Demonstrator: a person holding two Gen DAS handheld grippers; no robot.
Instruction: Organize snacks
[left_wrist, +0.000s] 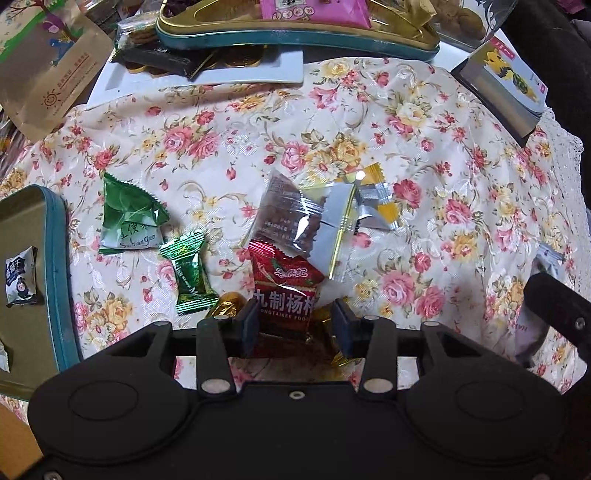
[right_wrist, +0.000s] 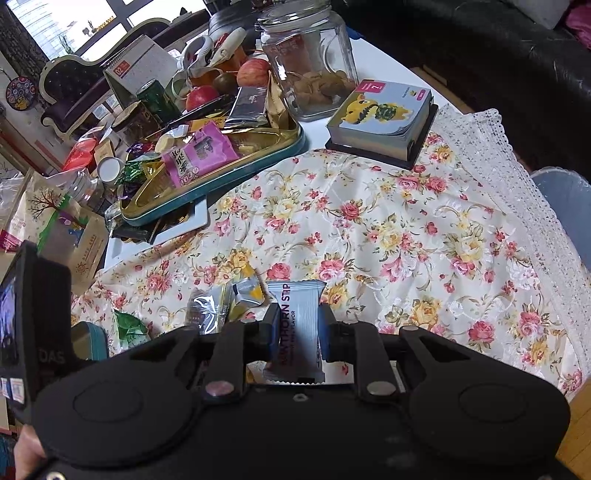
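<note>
In the left wrist view my left gripper (left_wrist: 295, 325) stands open around the lower part of a red snack packet (left_wrist: 284, 288) lying on the floral cloth. Beside it lie a clear packet with a brown snack (left_wrist: 291, 218), two green packets (left_wrist: 127, 214) (left_wrist: 190, 273), a gold-wrapped sweet (left_wrist: 227, 304) and a yellow and silver packet (left_wrist: 376, 203). In the right wrist view my right gripper (right_wrist: 297, 328) is shut on a white hawthorn strip packet (right_wrist: 299, 321), held just above the cloth.
A teal-rimmed gold tin (left_wrist: 37, 280) holding a small black and white sweet (left_wrist: 20, 277) sits at the left. A second tin (right_wrist: 221, 173) piled with snacks stands at the back, with a glass jar (right_wrist: 310, 62) and a thick block calendar (right_wrist: 384, 118) beside it.
</note>
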